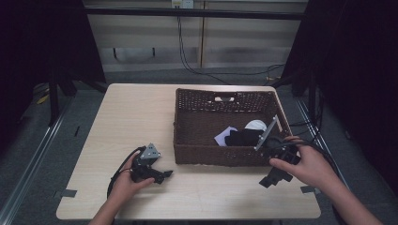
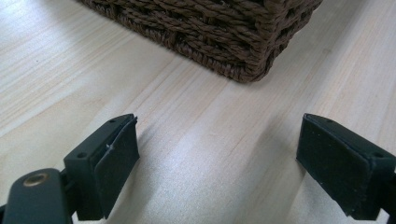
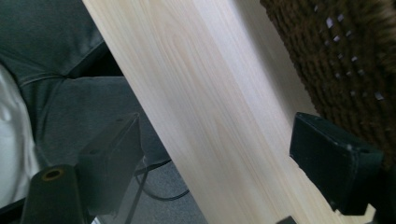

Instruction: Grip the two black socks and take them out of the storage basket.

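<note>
The left gripper (image 1: 165, 175) rested on the table (image 1: 131, 117), jaws spread and empty. The right gripper (image 1: 266, 182), also spread, seemingly waited beside the basket (image 1: 187, 136).

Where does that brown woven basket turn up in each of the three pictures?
High view: the basket sits right of centre on the table.
Left gripper view: its corner at top centre.
Right gripper view: its wall at upper right.
Shared landmark: the pale wooden table.
</note>
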Available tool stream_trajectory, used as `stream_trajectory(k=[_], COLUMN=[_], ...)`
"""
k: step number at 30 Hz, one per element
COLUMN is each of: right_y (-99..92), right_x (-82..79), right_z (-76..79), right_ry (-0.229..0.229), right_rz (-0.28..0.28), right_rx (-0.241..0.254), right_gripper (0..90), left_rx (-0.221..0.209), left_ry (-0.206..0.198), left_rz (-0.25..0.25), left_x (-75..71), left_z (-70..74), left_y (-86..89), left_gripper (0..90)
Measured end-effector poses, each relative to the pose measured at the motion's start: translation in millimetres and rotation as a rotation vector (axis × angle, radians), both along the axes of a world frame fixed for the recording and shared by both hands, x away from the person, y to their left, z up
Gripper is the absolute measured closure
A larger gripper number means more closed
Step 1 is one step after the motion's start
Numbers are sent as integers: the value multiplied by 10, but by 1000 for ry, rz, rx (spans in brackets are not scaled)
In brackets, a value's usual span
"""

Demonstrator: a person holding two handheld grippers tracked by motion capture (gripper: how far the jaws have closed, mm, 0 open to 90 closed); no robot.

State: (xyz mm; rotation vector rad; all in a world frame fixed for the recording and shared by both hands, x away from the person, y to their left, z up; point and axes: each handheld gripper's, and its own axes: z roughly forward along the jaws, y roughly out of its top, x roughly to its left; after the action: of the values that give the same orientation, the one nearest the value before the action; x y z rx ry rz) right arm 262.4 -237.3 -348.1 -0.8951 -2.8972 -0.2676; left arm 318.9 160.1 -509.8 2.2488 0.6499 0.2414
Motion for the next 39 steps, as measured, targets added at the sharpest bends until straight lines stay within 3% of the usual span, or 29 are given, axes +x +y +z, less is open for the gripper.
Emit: stream_trajectory(k=[2,5,11,15,20,25,35,37,39], right_y=[15,41,29,-20,-65,-81,-198,-208,-195], right_x=[44,135,341,650,932,1155,1424,1459,1483], right_z=[80,179,308,358,225,18,-382,-441,-491], right_ry=[14,-4,-16,-51,-75,-64,-41,-47,-14], right_rz=[7,4,-18,-75,-146,-213,-307,-318,-320], right_rx=[-11,-39,-38,-42,-51,-87,-169,-161,-121], right_gripper=[164,163,161,161,159,164,253,259,267], left_rx=[0,1,3,3,2,5,-1,0,-1], left_ry=[0,0,1,1,1,0,6,6,5], left_rz=[0,-1,-1,-2,-4,-6,-15,-15,-15], left_x=[0,0,0,0,1,1,5,5,5], left_z=[0,0,2,1,0,1,-3,-2,-3], left_y=[0,0,0,0,-2,-3,-4,-4,-4], left_gripper=[120,120,118,116,112,108,102,102,102])
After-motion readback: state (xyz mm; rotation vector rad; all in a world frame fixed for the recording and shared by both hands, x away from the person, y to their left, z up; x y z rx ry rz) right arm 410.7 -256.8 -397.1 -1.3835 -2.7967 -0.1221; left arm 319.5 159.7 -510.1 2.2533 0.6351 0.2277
